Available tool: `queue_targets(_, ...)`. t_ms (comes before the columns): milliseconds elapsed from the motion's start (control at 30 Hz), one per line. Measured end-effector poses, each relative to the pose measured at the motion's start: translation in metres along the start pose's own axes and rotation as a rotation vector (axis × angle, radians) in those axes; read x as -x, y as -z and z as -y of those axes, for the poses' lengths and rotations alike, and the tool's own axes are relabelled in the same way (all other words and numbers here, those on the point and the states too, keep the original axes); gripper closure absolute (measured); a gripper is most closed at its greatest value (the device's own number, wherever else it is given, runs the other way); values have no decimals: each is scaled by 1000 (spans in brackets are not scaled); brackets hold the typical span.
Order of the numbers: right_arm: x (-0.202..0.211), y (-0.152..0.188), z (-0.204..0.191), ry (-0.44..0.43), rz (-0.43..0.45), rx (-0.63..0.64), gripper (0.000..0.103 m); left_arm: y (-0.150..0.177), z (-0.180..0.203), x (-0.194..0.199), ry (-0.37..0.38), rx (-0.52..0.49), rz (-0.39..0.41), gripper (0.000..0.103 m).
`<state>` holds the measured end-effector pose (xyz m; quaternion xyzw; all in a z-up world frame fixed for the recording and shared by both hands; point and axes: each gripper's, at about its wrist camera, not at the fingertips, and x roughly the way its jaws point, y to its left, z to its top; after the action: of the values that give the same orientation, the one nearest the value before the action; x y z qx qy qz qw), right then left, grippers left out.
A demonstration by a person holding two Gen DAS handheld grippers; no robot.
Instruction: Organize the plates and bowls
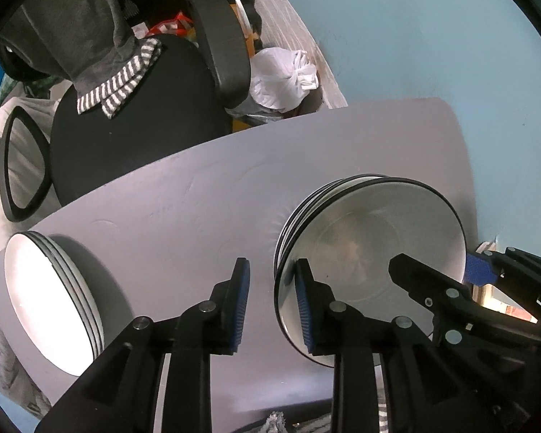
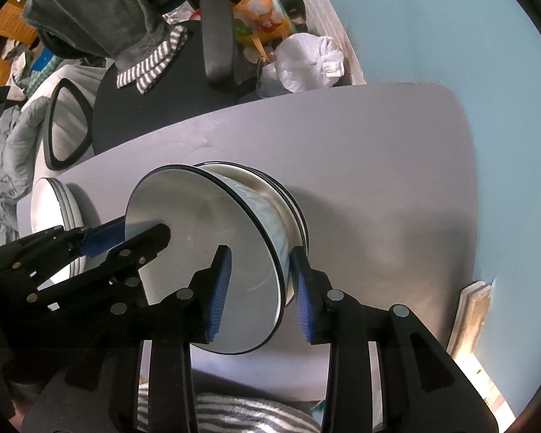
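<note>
Bowls nest in one black-rimmed stack near the table's far right side, plates piled at its left end. My left gripper and right gripper each straddle the top bowl's rim on opposite sides, jaws narrowly parted with pads clear of it, apparently letting go. Bare tabletop lies open between the two stacks.

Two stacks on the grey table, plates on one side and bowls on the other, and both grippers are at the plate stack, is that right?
Not quite. Both grippers are at the bowl stack, not the plates: the left gripper and the right gripper each have its top rim between open jaws. The left wrist view shows the plate stack standing apart, untouched, on the grey table.
</note>
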<state>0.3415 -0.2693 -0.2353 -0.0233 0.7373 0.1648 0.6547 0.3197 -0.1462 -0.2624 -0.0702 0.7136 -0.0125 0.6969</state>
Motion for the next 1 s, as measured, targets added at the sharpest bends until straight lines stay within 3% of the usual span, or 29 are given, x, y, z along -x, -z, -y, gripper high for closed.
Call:
queue_targets(100,3,1,1,-9,5,-13,66,1,-2,5,-5,-1,16,76)
queue_targets(167,8,1,2,-3,24,-22,52,1,-6,10,18,9,28,75)
queue_targets(233,16,1,3,15,56,-28,44,2,-7,14,25,16,34,74)
queue_targets(333,21,1,5,-1,68,-34,44,4,-7,22,16,7,55,74)
queue_targets(800,59,23,-22,112,201,51,43,37,-39,95,-34,44,229,74)
queue_targets(933,75,34,-35,109,242,86,42,53,-50,111,-35,56,251,62)
queue_targets(1000,81,38,-39,106,255,92,42,62,-54,117,-32,62,266,61)
